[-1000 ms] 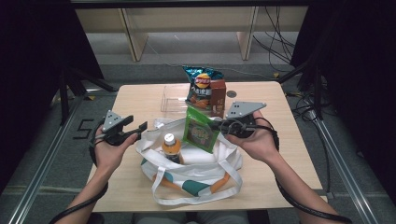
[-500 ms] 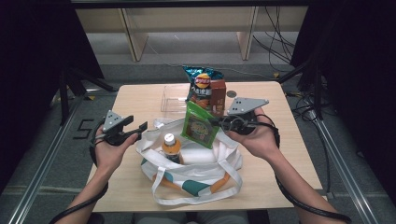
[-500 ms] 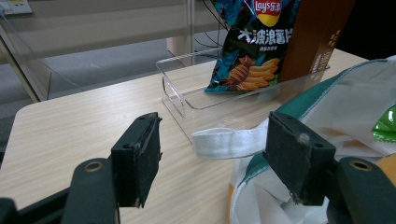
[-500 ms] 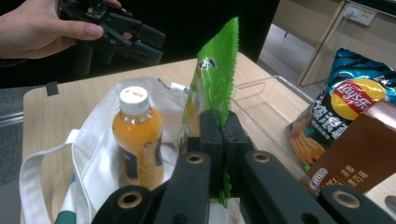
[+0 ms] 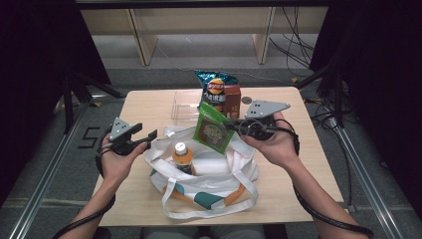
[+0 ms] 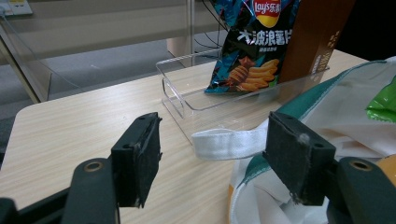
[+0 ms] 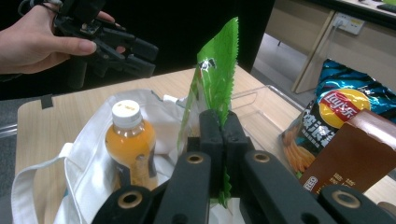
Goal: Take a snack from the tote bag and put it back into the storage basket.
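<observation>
My right gripper (image 5: 235, 126) (image 7: 220, 135) is shut on the lower edge of a green snack packet (image 5: 213, 132) (image 7: 217, 70) and holds it tilted just above the open white tote bag (image 5: 219, 172) (image 7: 88, 135). An orange drink bottle (image 5: 182, 157) (image 7: 130, 140) with a white cap stands upright inside the bag. My left gripper (image 5: 149, 135) (image 6: 212, 144) hovers open at the bag's left rim, with a white strap (image 6: 229, 142) lying on the table beyond its jaws and nothing between them.
At the back of the table a clear tray (image 5: 183, 103) (image 6: 187, 88) holds a blue chips bag (image 5: 215, 89) (image 6: 252, 46) (image 7: 327, 112) and a brown box (image 5: 232, 97) (image 6: 313, 37) (image 7: 355, 149). Bare tabletop (image 5: 144, 107) lies to the left of the tray.
The right gripper has lifted the green packet slightly and tilted it over the bag. The left gripper has kept still.
</observation>
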